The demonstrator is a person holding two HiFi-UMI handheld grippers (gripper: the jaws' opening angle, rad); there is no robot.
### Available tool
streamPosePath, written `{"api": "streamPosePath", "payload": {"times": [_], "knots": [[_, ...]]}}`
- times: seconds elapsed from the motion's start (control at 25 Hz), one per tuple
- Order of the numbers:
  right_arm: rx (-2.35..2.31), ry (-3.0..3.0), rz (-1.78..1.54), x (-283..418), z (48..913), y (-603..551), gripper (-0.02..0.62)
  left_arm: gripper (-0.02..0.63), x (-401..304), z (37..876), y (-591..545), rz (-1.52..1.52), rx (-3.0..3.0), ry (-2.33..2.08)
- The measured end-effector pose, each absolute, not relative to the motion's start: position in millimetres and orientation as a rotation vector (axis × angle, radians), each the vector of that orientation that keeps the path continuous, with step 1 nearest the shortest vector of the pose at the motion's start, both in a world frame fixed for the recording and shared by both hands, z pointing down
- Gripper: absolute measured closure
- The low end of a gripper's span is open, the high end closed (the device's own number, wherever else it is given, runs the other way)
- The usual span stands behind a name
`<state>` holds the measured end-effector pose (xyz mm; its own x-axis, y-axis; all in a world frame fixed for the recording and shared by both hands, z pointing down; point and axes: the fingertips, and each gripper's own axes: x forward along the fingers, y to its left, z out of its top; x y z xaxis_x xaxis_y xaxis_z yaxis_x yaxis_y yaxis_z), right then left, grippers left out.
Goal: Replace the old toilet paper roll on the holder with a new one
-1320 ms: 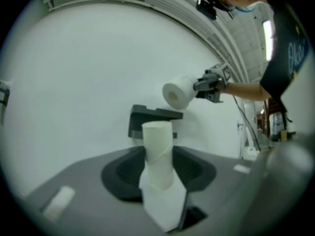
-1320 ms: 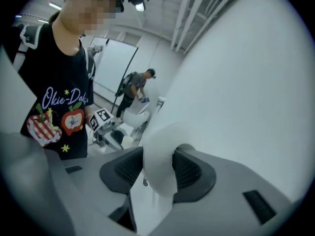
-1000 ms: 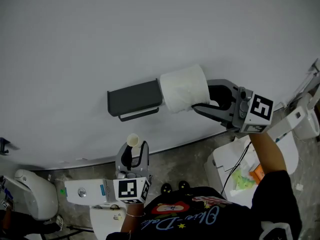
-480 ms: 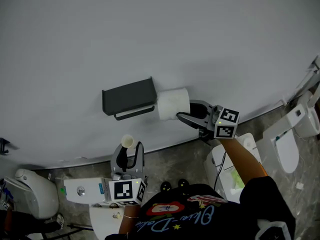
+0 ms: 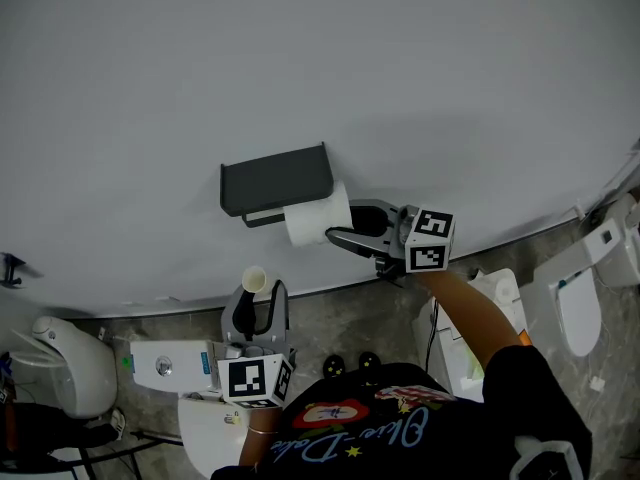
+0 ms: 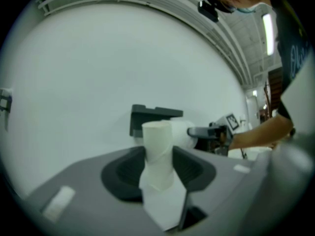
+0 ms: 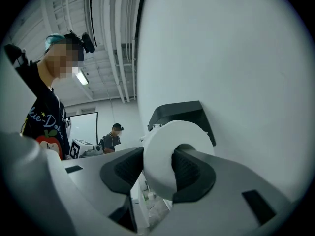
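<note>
The new toilet paper roll [image 5: 316, 220] is seen just under the right end of the dark grey holder [image 5: 275, 177], against the white wall [image 5: 420, 78]. Whether it is seated on the holder's bar cannot be told. The roll's paper wall is pinched by the right gripper [image 7: 158, 157]. One finger [image 7: 191, 170] is pushed into the core hole and the other finger [image 7: 122, 170] is pressed on the outer face. The roll is thus carried with its open end turned toward the gripper's own camera. The jaws are held fairly wide by the thickness of paper between them.

Lower in the head view, and well apart from the holder, the old tube [image 6: 158, 149] is held in the left gripper [image 5: 262, 296]. It is clamped lengthwise between both pads. Its far end sticks out past the fingertips, and a loose scrap of paper [image 6: 165, 208] lies at its near end.
</note>
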<state>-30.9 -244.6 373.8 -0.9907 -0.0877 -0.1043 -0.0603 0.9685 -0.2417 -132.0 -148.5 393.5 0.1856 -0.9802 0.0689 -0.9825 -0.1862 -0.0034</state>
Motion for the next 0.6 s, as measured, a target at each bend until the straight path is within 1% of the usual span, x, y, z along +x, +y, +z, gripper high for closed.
{"api": "streamPosePath", "payload": {"times": [0.16, 0.4, 0.6], "knots": [[-0.047, 3.007, -0.370, -59, 374, -238, 0.413, 0.433, -143, 394, -143, 0.076, 2.365, -1.999], [0.011, 2.988, -0.408, -70, 373, -231, 0.414, 0.433, -142, 395, -143, 0.075, 2.344, -2.017], [-0.025, 3.030, -0.341, -80, 374, -227, 0.414, 0.432, -143, 395, -143, 0.074, 2.351, -2.008]]}}
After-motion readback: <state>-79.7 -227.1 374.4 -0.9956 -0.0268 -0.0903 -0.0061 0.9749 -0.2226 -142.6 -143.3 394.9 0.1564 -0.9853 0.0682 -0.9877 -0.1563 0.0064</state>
